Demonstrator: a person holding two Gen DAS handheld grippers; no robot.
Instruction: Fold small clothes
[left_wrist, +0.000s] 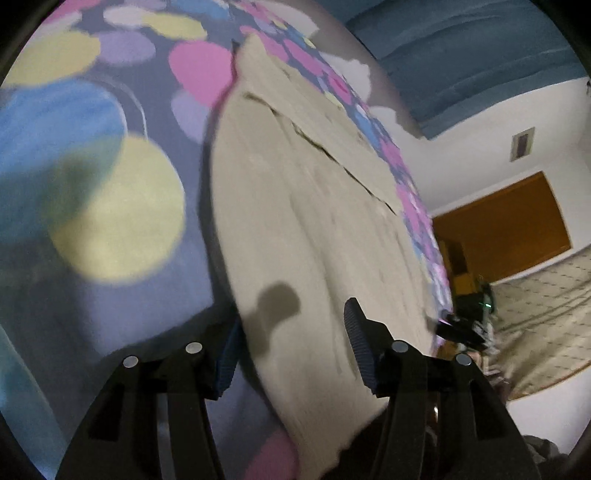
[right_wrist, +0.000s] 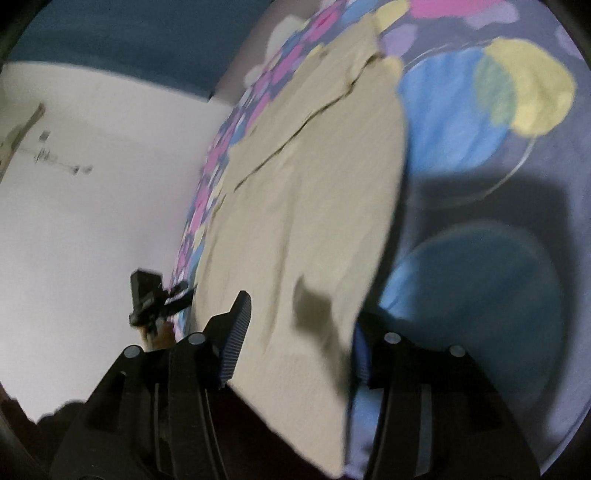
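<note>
A beige garment (left_wrist: 314, 229) lies flat on a bedspread (left_wrist: 110, 192) printed with coloured circles. A layered edge runs across its far part. In the left wrist view my left gripper (left_wrist: 291, 350) stands open over the near end of the cloth, its left finger (left_wrist: 225, 354) at the cloth's left edge and its right finger over the fabric. In the right wrist view the same garment (right_wrist: 314, 206) stretches away. My right gripper (right_wrist: 299, 343) is open above its near end, casting a shadow, and nothing is pinched between the pads.
The bed's edge (left_wrist: 432, 258) drops off beside the garment, with a white wall, an orange door (left_wrist: 506, 229) and a patterned floor beyond. Across the cloth in the right wrist view, the other black hand-held gripper (right_wrist: 155, 299) sits at the bed edge. Blue curtain at the back.
</note>
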